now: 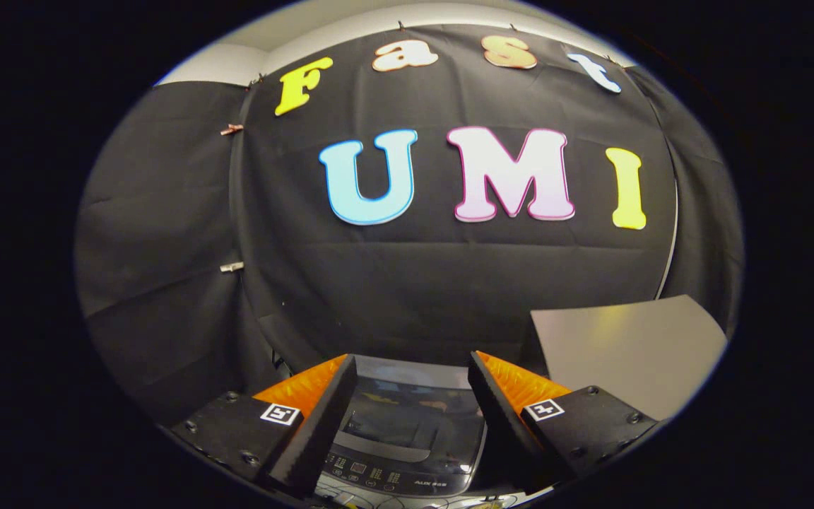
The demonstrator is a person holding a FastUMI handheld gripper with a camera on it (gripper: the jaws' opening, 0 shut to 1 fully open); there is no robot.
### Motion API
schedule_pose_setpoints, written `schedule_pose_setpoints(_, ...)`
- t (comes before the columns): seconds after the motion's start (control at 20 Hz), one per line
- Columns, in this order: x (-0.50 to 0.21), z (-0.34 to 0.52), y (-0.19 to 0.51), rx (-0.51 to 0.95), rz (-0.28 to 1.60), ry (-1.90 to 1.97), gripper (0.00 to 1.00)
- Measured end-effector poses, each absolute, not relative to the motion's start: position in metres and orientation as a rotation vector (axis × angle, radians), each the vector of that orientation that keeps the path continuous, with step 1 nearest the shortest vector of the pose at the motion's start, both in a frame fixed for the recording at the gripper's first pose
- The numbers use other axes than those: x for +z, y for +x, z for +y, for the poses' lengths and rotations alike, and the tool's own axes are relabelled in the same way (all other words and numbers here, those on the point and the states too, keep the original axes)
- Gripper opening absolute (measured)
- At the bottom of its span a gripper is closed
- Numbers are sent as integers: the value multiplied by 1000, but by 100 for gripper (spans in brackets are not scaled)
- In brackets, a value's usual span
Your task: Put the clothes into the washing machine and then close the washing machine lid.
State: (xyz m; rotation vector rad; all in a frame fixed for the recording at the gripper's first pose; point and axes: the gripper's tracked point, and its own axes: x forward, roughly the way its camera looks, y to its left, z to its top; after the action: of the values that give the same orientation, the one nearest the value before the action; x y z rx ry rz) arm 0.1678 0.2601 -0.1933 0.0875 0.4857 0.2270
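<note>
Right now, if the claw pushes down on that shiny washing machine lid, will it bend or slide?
Probably not bend: the washing machine lid looks like stiff, glassy plastic, since it mirrors the booth. That gloss hints it is slippery, so the open claw, hanging above it with nothing between its fingers, might skid.

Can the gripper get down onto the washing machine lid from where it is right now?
Probably yes. The gripper is open, and the washing machine lid lies between and below its fingers with nothing lying on it or in between.
</note>
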Motion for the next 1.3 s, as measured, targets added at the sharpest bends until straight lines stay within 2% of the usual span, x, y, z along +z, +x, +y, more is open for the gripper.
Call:
schedule_pose_setpoints(0.4, -99, 217, 124, 247, 257, 111, 99)
schedule_pose_setpoints(0.65, -66, 173, 92, 223, 189, 85, 99)
schedule_pose_setpoints(1.3, -34, 73, -1, 75, 90, 13, 98)
